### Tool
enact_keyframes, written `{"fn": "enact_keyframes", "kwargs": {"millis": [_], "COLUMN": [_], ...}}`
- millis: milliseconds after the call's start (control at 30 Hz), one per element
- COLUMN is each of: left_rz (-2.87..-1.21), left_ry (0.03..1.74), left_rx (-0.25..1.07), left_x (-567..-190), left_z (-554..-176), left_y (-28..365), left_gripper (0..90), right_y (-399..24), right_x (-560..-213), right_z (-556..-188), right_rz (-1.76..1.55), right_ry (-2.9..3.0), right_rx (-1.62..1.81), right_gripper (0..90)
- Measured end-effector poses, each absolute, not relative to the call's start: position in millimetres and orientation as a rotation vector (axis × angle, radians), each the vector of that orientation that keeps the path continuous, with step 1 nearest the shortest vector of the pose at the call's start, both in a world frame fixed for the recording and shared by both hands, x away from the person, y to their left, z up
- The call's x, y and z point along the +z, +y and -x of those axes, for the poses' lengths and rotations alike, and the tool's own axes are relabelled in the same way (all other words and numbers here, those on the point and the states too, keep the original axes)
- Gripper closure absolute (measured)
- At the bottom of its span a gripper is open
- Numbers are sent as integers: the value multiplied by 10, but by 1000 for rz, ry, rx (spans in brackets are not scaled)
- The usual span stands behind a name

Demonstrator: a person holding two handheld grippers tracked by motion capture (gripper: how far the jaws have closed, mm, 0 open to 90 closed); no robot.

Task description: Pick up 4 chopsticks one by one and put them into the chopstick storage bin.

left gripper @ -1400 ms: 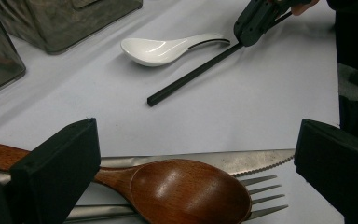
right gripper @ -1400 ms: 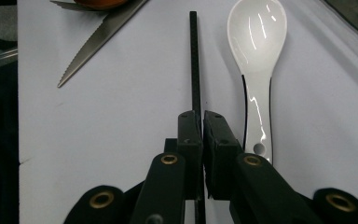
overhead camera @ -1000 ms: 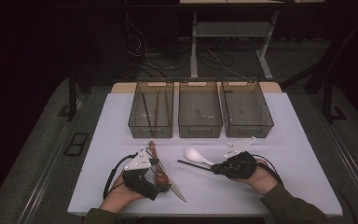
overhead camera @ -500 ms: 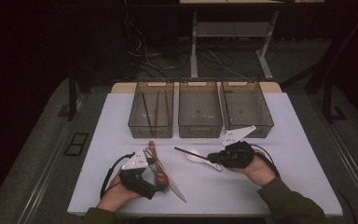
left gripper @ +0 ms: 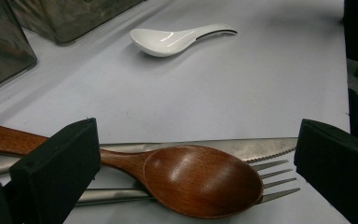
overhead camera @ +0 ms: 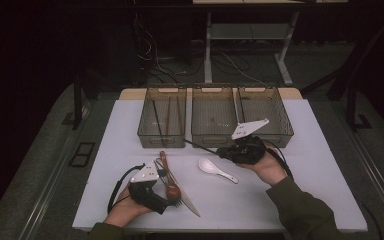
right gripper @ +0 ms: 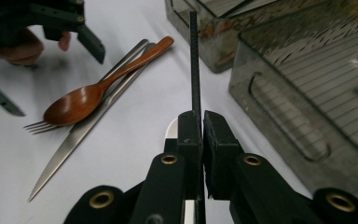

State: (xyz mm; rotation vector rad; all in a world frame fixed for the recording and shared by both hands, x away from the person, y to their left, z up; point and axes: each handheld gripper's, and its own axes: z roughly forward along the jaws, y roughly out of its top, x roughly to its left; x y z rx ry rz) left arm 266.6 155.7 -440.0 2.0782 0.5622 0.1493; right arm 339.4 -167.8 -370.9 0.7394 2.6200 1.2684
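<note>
The right gripper (right gripper: 196, 122) pinches one thin black chopstick (right gripper: 194, 60), held up over the white table (overhead camera: 290, 195) near the three clear plastic bins (overhead camera: 215, 117). The left gripper (left gripper: 191, 154) has its jaws wide apart around a brown wooden spoon (left gripper: 186, 179), which lies on a steel knife (left gripper: 242, 148) and fork (left gripper: 272, 179).

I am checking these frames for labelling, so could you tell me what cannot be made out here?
- Fork: left gripper view, handle hidden under the wooden spoon.
- Black chopstick: right gripper view, far tip cut off by the top edge.
- White spoon: right gripper view, mostly hidden behind the right tool.
</note>
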Motion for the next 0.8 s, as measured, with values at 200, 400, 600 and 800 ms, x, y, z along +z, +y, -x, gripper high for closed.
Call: {"fn": "enact_keyframes", "kwargs": {"millis": [200,400,600,800], "left_rz": [-2077,-2070,-2075,-2066], "left_ry": [561,566,563,564], "left_rx": [147,140,134,140], "left_x": [-4398,-4393,-4388,-4389], "left_z": [-2660,-2649,-2648,-2645], "left_y": [1546,1539,1539,1538], "left_gripper": [0,0,0,0], "right_y": [-1550,-1361,-1187,-986], "right_x": [-3631,-3557,-3491,-3451], "right_z": [-3555,-3756,-3971,-4167], "right_rz": [-762,-790,-839,-882], "right_ry": [2586,2572,2551,2548], "right_rx": [1277,1255,1236,1202], "right_gripper": [855,856,855,855]}}
